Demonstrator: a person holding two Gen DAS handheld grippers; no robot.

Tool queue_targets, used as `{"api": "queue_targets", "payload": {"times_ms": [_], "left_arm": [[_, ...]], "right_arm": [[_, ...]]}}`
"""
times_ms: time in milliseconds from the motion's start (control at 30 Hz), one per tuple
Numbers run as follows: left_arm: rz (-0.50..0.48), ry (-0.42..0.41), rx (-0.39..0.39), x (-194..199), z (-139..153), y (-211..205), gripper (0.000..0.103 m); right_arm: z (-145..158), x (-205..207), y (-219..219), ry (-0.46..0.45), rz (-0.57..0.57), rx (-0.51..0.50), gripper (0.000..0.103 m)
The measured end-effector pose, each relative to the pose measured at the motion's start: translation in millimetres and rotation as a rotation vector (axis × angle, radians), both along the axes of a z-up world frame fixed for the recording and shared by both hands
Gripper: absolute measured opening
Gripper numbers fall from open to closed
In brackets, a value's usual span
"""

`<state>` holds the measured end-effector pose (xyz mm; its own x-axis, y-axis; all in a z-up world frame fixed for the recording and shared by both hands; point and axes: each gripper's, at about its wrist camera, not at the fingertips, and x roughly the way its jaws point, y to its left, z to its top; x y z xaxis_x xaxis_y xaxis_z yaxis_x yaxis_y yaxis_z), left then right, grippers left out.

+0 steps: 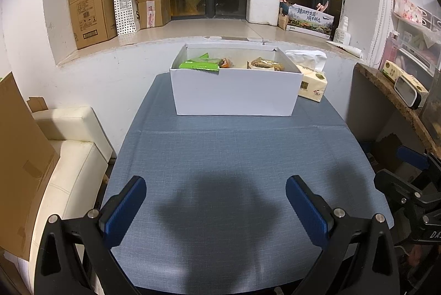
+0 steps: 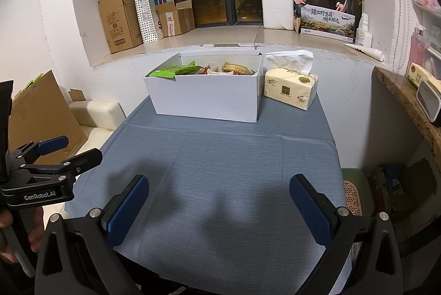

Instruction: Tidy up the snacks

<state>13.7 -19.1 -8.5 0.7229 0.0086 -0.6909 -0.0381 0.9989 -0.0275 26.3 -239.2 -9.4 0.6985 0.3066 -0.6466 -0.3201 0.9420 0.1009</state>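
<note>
A white open box (image 1: 234, 91) stands at the far end of the blue-clothed table (image 1: 234, 157); it also shows in the right wrist view (image 2: 206, 96). Inside lie green snack packets (image 1: 199, 64) on the left and a brown-wrapped snack (image 1: 266, 64) on the right; they also show in the right wrist view, green (image 2: 176, 70) and brown (image 2: 235, 68). My left gripper (image 1: 216, 208) is open and empty, low over the near table edge. My right gripper (image 2: 219, 208) is open and empty beside it. The left gripper shows at the left of the right wrist view (image 2: 52, 154).
A yellow tissue pack (image 2: 290, 86) sits right of the box. A cream sofa (image 1: 69, 146) and leaning cardboard (image 1: 19, 151) are left of the table. A counter (image 2: 408, 99) is on the right. Cardboard boxes (image 1: 91, 8) and bags line the window sill.
</note>
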Motion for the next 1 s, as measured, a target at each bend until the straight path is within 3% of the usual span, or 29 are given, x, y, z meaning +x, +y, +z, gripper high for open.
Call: {"api": "queue_targets", "payload": {"times_ms": [1000], "left_arm": [[-0.001,0.007,0.005,-0.9,-0.9,-1.8,0.103]], "right_arm": [[0.9,-1.5,1.8,-0.001,0.002,-0.003,0.103]]}}
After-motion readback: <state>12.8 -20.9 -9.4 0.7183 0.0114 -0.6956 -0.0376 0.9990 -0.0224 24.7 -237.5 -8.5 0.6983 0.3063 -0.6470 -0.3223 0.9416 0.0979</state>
